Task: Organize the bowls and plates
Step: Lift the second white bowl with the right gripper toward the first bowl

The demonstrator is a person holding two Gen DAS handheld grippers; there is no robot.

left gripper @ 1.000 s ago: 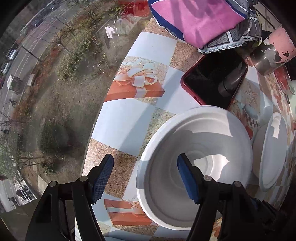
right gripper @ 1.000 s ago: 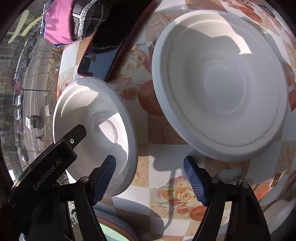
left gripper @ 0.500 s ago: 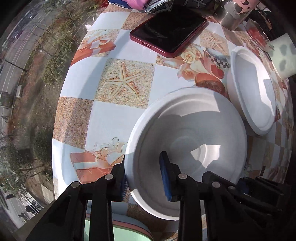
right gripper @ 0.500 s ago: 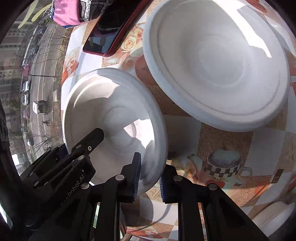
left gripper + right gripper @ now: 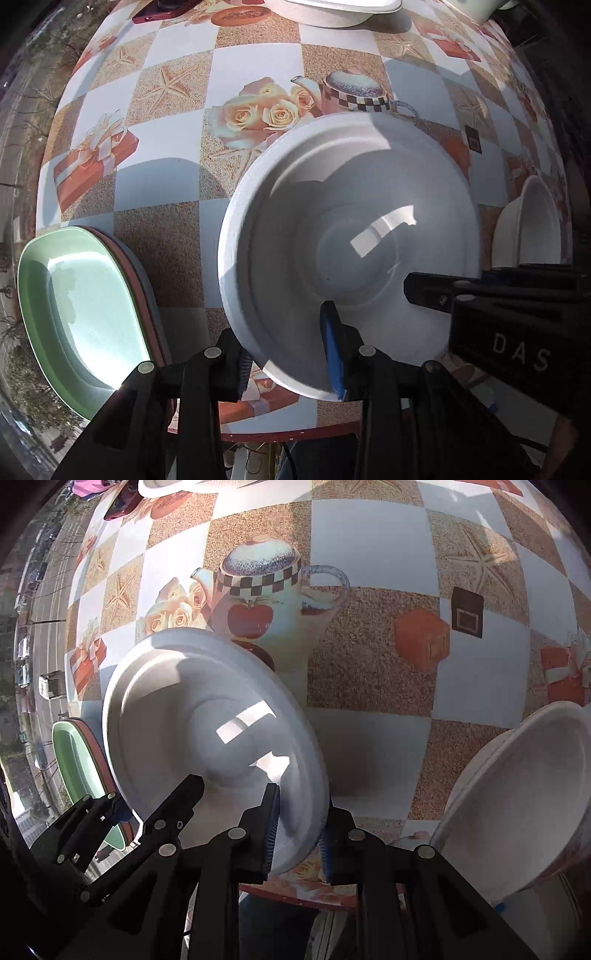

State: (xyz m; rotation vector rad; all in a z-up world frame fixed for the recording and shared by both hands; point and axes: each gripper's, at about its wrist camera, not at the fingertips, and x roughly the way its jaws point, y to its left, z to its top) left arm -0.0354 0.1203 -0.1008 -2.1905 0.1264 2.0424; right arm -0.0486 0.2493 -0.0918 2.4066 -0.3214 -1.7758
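Both grippers hold one white paper plate (image 5: 351, 236) by its rim above the patterned table. My left gripper (image 5: 291, 360) is shut on its near edge, one blue pad inside the plate, the other under it. My right gripper (image 5: 297, 834) is shut on the same plate (image 5: 207, 720) at its right edge. A stack of plates with a green one (image 5: 77, 306) on top lies at the table's front left, also showing in the right wrist view (image 5: 72, 764). A white paper bowl (image 5: 524, 805) stands at the front right and shows in the left wrist view (image 5: 532, 229).
Another white plate (image 5: 332, 9) and a red phone (image 5: 159, 11) lie at the far side of the table (image 5: 251, 62). The table's front edge (image 5: 288, 432) is just under the grippers. A street lies far below on the left.
Both grippers have pulled the white plate back from the far side toward the table's front edge, beside the green stack. The phone and the second plate are now far off.
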